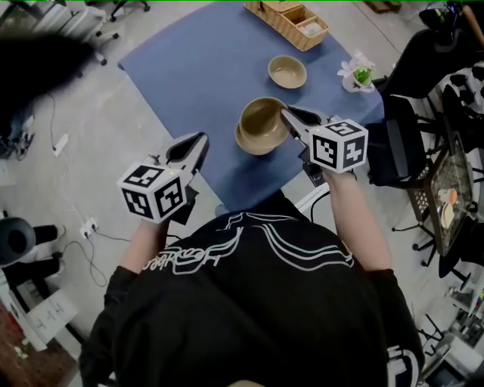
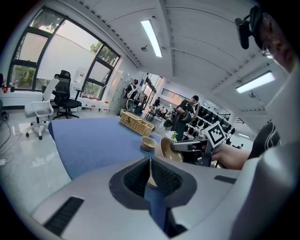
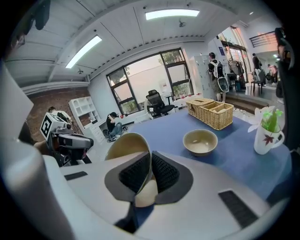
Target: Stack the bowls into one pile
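Note:
My right gripper (image 1: 286, 113) is shut on the near right rim of a tan bowl (image 1: 262, 121) and holds it tilted above the blue mat (image 1: 189, 68). The right gripper view shows that rim pinched between the pads (image 3: 136, 173). Under the held bowl a second tan rim (image 1: 246, 143) shows, seemingly another bowl on the mat. A smaller tan bowl (image 1: 287, 72) (image 3: 200, 141) sits farther back, upright and alone. My left gripper (image 1: 203, 137) hangs at the mat's near left edge with its jaws together and nothing between them. From it I see the held bowl (image 2: 165, 147).
A wicker basket (image 1: 287, 21) stands at the mat's far edge. A white vase with a green plant (image 1: 357, 75) sits at the right, close to the small bowl. Black chairs and racks (image 1: 423, 136) crowd the right side; cables and a power strip (image 1: 60, 143) lie on the floor at left.

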